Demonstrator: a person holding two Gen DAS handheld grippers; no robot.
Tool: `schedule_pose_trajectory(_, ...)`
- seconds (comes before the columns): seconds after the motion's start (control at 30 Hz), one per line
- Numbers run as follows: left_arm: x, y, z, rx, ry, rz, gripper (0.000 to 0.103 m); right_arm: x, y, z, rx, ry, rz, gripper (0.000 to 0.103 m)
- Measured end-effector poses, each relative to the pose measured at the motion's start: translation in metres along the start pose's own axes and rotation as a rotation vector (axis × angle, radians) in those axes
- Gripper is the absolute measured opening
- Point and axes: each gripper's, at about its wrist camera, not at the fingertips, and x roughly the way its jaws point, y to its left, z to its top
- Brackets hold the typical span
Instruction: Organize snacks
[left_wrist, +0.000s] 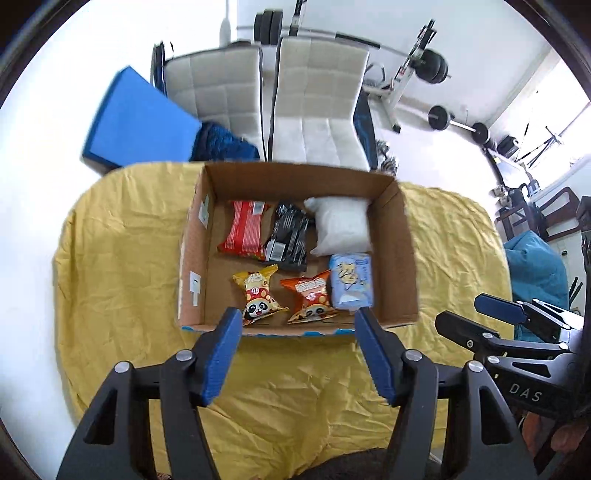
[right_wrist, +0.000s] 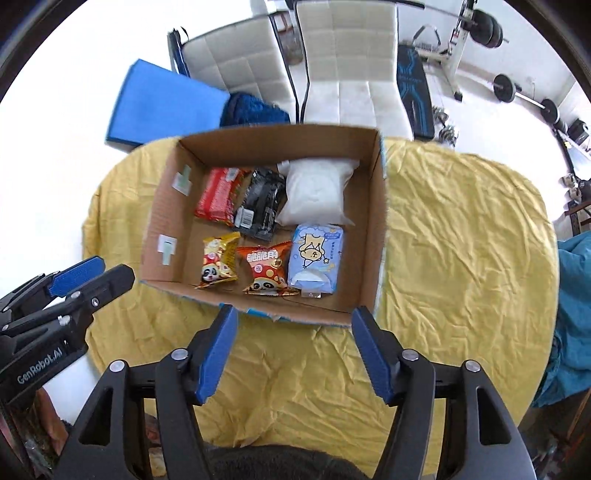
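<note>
Six colourful snack packets (right_wrist: 271, 225) inside cardboard box (right_wrist: 373, 229)

Yellow cloth (left_wrist: 122, 258) on table, 2 white chairs (left_wrist: 317, 96) behind, blue mat (left_wrist: 136, 118), barbell wts (left_wrist: 437, 117).
</note>
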Motion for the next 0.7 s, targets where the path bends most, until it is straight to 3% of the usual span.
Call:
schedule_pose_trajectory(0.17, -0.052, -0.015, -0.013, 0.020, -0.081, 0.006, 0.062, -0.056, 0.001, -0.022, -0.012, -0.072, 0.019, 0.074)
schedule_pose_trajectory(0.23, -0.067, -0.019, -0.018, 0.024, -0.103, 0.024, 0.083, -0.076, 0.002, -0.033, -0.020, -0.093, 0.027, 0.075)
schedule_pose_trajectory(0.33, -0.089, -0.025, -0.026, 0.029, -0.136, 0.042, 0.096, -0.103, 0.003, -0.050, -0.030, -0.121, 0.032, 0.083)
schedule_pose_trajectory(0.43, -0.108, -0.027, -0.035, 0.007, -0.167, 0.037, 0.098, -0.123, 0.005, -0.063, -0.041, -0.143, 0.028, 0.095)
schedule_pose_trajectory(0.57, -0.121, -0.032, -0.045, -0.002, -0.178, 0.040, 0.098, -0.148, 0.007, -0.082, -0.055, -0.175, 0.002, 0.103)
schedule_pose_trajectory(0.7, -0.128, -0.039, -0.055, 0.008, -0.184, 0.052, 0.098, -0.166, 0.006, -0.095, -0.053, -0.192, -0.024, 0.103)
